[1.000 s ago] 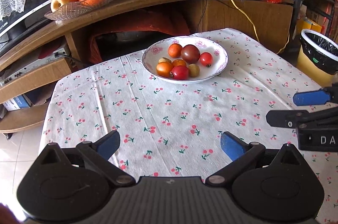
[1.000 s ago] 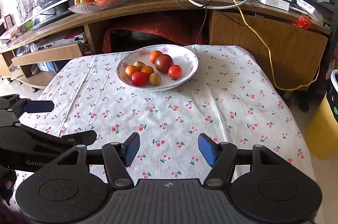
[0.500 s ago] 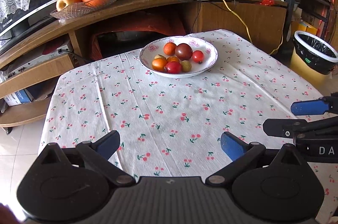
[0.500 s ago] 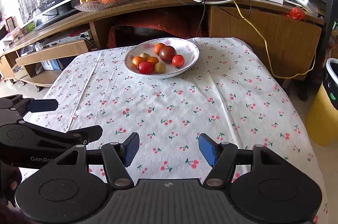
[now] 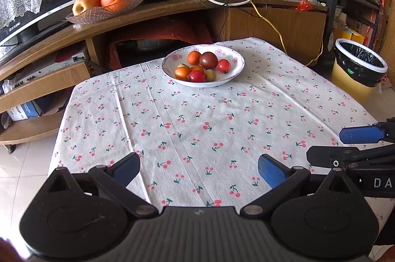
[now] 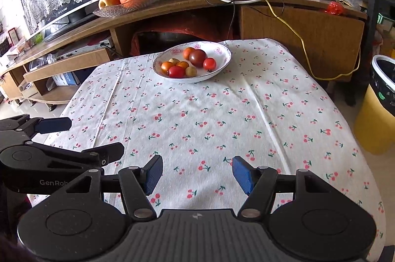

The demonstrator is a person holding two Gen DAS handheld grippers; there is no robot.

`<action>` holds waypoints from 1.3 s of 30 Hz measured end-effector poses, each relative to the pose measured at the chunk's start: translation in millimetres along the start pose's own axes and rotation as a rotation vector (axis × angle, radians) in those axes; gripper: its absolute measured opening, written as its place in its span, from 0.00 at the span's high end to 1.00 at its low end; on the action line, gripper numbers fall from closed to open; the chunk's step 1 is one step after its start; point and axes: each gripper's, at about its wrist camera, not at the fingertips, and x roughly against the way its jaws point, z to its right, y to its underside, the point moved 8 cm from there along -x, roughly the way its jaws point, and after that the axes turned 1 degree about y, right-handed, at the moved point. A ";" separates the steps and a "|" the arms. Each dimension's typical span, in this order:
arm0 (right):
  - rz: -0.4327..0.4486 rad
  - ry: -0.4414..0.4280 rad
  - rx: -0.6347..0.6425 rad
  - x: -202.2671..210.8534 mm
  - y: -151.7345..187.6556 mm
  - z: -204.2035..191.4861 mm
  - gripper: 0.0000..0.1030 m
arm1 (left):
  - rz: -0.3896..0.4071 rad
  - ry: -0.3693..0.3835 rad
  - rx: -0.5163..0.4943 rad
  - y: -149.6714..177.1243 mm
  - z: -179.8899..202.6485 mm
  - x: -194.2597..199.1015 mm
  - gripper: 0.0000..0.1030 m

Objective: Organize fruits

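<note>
Left tongs (image 5: 198, 169) hanging wide open over the near edge of the desk (image 5: 197, 128), gripping nothing. Right tongs (image 6: 197, 173) also spread apart and empty, sitting just beside the left ones. Fruits (image 5: 200, 66) lying together in a white flowered bowl (image 5: 237, 59) at the far end of the cherry-print cloth, well apart from both tongs. Glass dish of oranges (image 6: 128, 2) resting on the wooden shelf behind.
</note>
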 end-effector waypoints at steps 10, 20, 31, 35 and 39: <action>0.000 0.000 -0.023 14.6 12.1 -1.6 0.43 | -0.017 -0.006 0.007 18.7 6.7 12.3 0.00; -0.009 0.013 -0.048 23.3 22.0 1.4 0.43 | -0.041 -0.035 0.003 26.4 7.5 16.3 0.00; -0.045 0.027 -0.038 18.6 31.8 -1.8 0.43 | -0.025 -0.019 0.024 25.7 7.2 19.4 0.00; -0.049 0.029 -0.041 17.7 32.6 -1.3 0.43 | -0.028 -0.021 0.024 27.0 7.5 18.2 0.00; -0.052 0.031 -0.043 17.5 33.4 -0.3 0.43 | -0.029 -0.020 0.020 27.4 8.1 17.5 0.00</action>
